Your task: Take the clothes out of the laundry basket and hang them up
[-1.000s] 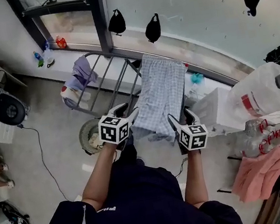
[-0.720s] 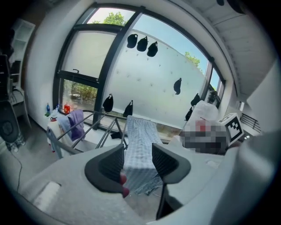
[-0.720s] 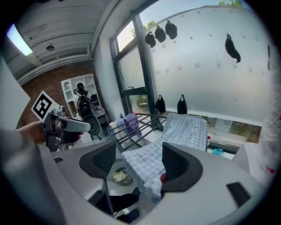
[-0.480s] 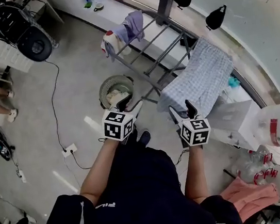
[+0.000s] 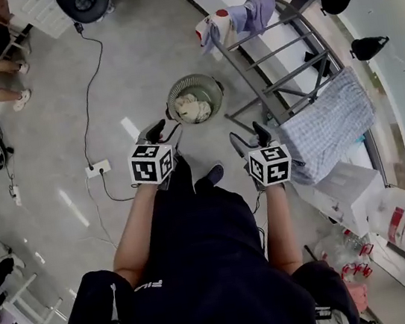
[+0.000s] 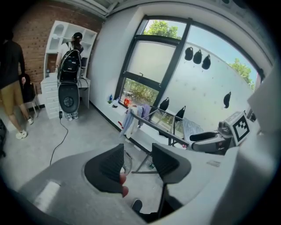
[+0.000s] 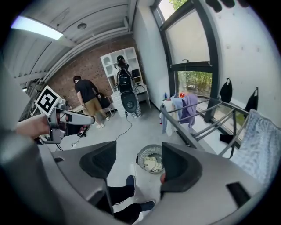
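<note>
both claws inspected and found empty. the left claw (image 5: pixel 162 133) stands with its jaws spread and nothing between them; the right claw (image 5: pixel 250 139) is likewise spread and grips nothing. the laundry basket (image 5: pixel 215 87) sits on the floor ahead of the claws, roughly between the two and well clear of both; in the right gripper view it shows beyond the gap of the jaws, untouched. a heap of pale clothes (image 5: pixel 193 109) lies inside it. out past the right claw's outer side stands the drying rack (image 5: pixel 286 62), with a checked cloth (image 5: pixel 333 126) draped nearest that claw and a lilac garment (image 5: pixel 252 15) at the far end. judgement: the task is partly done. at least two pieces are hung; the heap in the basket is yet to be lifted out and hung, and the rails between the hung pieces look free.
</note>
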`<state>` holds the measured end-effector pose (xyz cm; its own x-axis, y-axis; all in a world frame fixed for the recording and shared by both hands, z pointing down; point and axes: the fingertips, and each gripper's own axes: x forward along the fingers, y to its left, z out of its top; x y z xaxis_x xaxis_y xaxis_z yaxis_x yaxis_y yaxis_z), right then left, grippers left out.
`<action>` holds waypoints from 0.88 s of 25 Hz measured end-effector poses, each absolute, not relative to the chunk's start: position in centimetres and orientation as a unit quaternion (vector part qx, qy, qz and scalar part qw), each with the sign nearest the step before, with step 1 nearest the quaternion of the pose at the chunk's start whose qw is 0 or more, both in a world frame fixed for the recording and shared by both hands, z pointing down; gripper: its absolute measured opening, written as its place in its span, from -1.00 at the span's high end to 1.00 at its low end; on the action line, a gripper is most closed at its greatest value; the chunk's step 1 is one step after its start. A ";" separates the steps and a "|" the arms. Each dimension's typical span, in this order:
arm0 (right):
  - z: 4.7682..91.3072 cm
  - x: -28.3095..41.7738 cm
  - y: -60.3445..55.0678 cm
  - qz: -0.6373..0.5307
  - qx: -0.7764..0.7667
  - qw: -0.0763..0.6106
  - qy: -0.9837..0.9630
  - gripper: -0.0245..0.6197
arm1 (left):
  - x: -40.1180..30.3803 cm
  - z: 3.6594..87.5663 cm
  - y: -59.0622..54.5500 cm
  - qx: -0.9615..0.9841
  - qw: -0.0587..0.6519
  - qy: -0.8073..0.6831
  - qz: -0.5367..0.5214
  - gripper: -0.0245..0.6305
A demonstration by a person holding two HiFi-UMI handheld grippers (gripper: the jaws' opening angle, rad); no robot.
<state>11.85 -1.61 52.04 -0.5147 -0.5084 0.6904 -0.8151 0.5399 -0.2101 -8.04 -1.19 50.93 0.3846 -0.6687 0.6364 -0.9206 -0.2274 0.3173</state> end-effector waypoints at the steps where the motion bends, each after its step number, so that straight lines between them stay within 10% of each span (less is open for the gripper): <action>1: 52.5 10.3 -2.0 0.272 0.389 0.291 -0.831 -0.07 | -9.8 51.4 -1.4 0.754 0.340 -0.529 0.189 0.29; 22: 71.2 -2.6 -11.4 0.255 0.244 0.411 -0.841 0.10 | -18.8 65.0 -7.7 0.709 0.401 -0.546 0.197 0.29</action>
<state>-2.55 -11.41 71.24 -0.5442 -0.2008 0.8146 -0.6189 0.7516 -0.2283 -18.76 -7.65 64.97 0.3266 -0.6161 0.7168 -0.9319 -0.0834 0.3529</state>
